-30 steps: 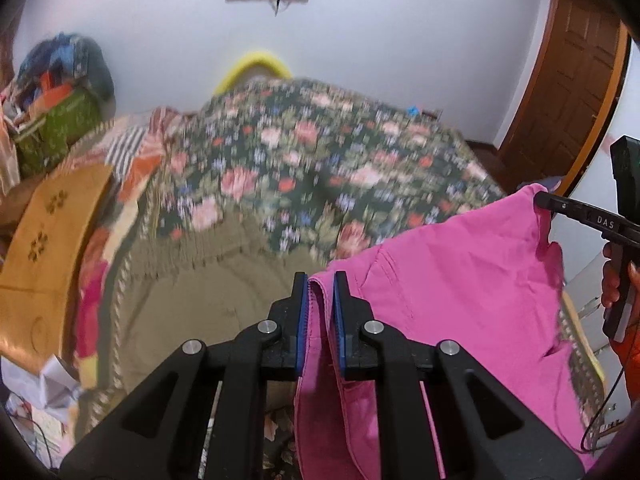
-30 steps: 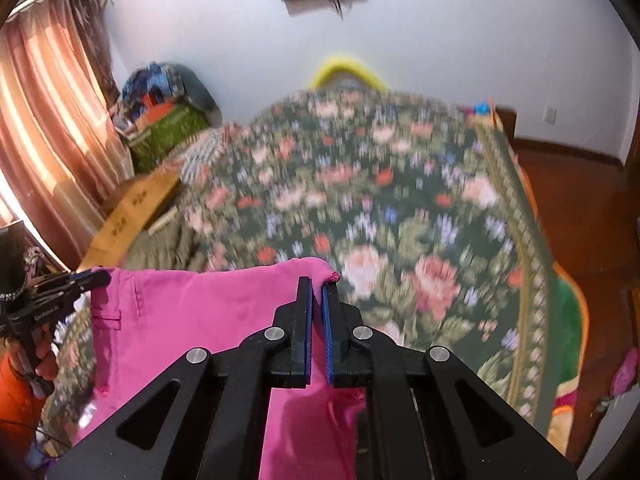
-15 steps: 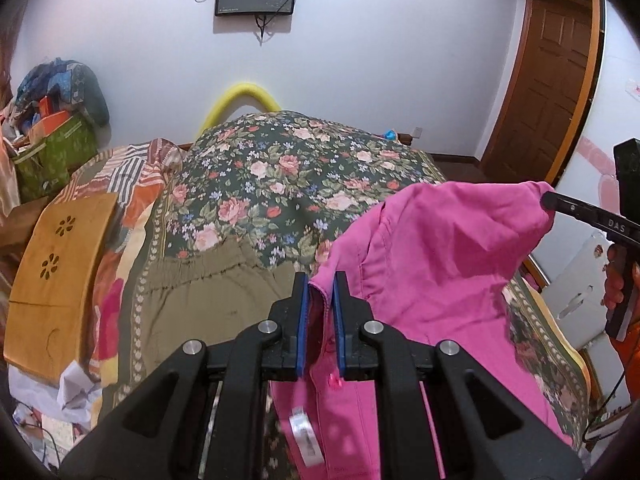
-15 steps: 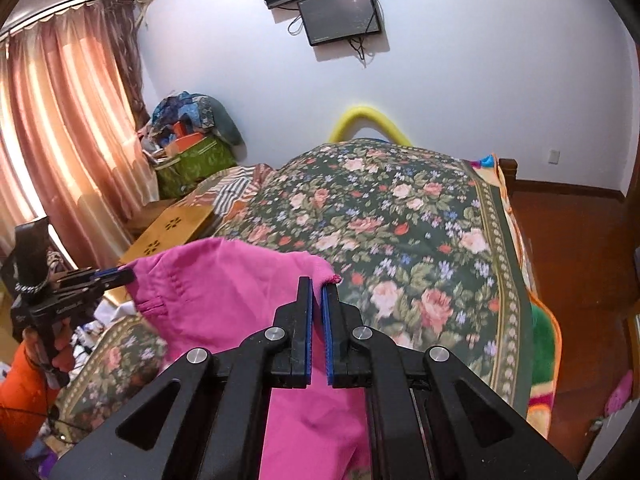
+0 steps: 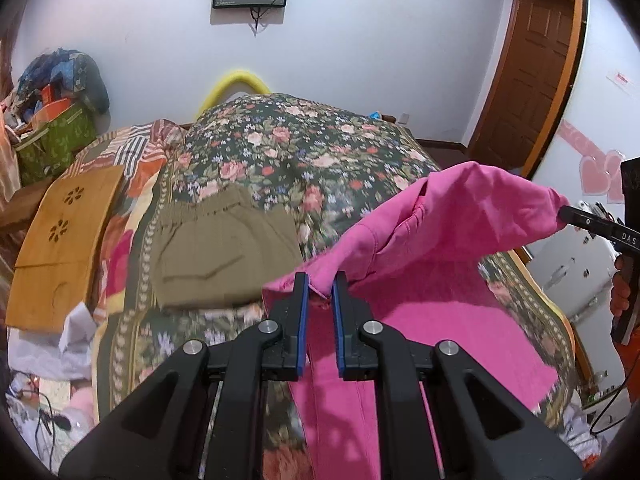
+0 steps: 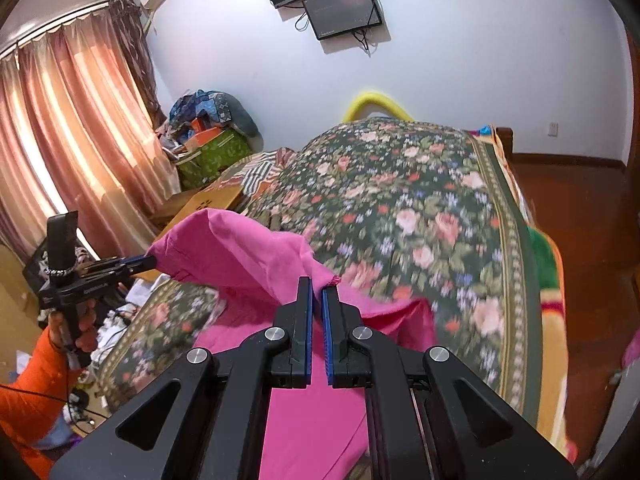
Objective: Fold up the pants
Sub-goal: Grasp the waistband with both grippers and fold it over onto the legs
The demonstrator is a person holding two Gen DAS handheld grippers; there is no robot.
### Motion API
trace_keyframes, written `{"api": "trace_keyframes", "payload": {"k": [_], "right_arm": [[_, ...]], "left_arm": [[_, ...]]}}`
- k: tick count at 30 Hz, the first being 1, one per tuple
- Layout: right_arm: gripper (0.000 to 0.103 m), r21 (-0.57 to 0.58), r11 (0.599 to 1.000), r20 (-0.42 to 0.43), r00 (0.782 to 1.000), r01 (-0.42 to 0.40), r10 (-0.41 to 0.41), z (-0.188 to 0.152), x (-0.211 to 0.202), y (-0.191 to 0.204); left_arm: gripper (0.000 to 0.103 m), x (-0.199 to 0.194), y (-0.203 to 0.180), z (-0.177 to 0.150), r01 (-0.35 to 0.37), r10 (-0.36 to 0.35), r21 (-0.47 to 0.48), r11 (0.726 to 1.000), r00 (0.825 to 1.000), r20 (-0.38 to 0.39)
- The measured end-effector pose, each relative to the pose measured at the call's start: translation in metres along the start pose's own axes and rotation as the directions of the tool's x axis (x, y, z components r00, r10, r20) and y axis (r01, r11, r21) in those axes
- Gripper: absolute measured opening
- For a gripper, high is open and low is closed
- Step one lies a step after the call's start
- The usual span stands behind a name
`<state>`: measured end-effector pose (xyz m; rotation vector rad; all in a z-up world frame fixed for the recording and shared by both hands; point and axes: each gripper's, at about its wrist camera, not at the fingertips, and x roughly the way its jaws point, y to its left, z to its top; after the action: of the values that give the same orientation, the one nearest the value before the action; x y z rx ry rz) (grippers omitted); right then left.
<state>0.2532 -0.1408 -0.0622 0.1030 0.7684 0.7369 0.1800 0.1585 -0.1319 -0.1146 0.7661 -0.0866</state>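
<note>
The bed (image 5: 320,152) fills most of the room, covered with a dark spread full of flowers. On its near end the pink pants (image 5: 440,248) are partly lifted: the top edge hangs in the air between the two tools, and the rest lies flat on the bed and droops over the near edge. Beside them, to the left, lies a brown cloth (image 5: 224,256), flat and apart from the pants. A wooden board (image 5: 60,236) sits off the left side of the bed. The left gripper (image 5: 320,292) is pinching one corner of the pants' top edge, its two blue pads close with pink cloth between them. The right gripper (image 6: 317,298) is pinching the other corner the same way, with a small bit of pink sticking up past the tips. I think the pants are light and very soft. They sag in the middle and will flop and crease if let go. They do not look slippery, and they will not break. The corners of the top edge seem like the good places to hold, as now, because then the cloth hangs straight. I think the fold is only just starting, since the pants are not yet doubled over neatly.
</note>
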Motion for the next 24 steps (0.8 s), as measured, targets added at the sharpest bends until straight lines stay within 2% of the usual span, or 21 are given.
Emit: {"api": "trace_keyframes", "payload": {"k": [2, 7, 11, 17, 24], "right_arm": [[0.004, 0.015, 1.0, -0.004, 1.0, -0.013, 0.013, -0.015, -0.009, 0.004], [0.004, 0.028, 0.999, -0.017, 0.999, -0.035, 0.036, -0.052, -0.026, 0.019], [0.004, 0.054, 0.998, -0.046, 0.998, -0.043, 0.046, -0.08, -0.03, 0.024], [0.004, 0.091, 0.995, -0.104, 0.994, -0.034, 0.043, -0.116, -0.033, 0.024], [0.004, 0.116, 0.993, -0.146, 0.989, -0.011, 0.028, -0.142, -0.035, 0.022]], "left_arm": [[0.01, -0.009, -0.004, -0.017, 0.019, -0.019, -0.004, 1.0, 1.0, -0.007], [0.01, -0.026, -0.015, -0.053, -0.001, 0.001, 0.031, 1.0, 1.0, -0.022], [0.01, -0.036, -0.017, -0.075, 0.007, -0.006, 0.02, 1.0, 0.999, -0.033], [0.01, -0.03, -0.013, -0.112, 0.02, -0.022, -0.017, 1.0, 0.994, -0.104], [0.01, -0.018, -0.004, -0.144, 0.019, -0.032, -0.078, 0.997, 0.986, -0.164]]}}
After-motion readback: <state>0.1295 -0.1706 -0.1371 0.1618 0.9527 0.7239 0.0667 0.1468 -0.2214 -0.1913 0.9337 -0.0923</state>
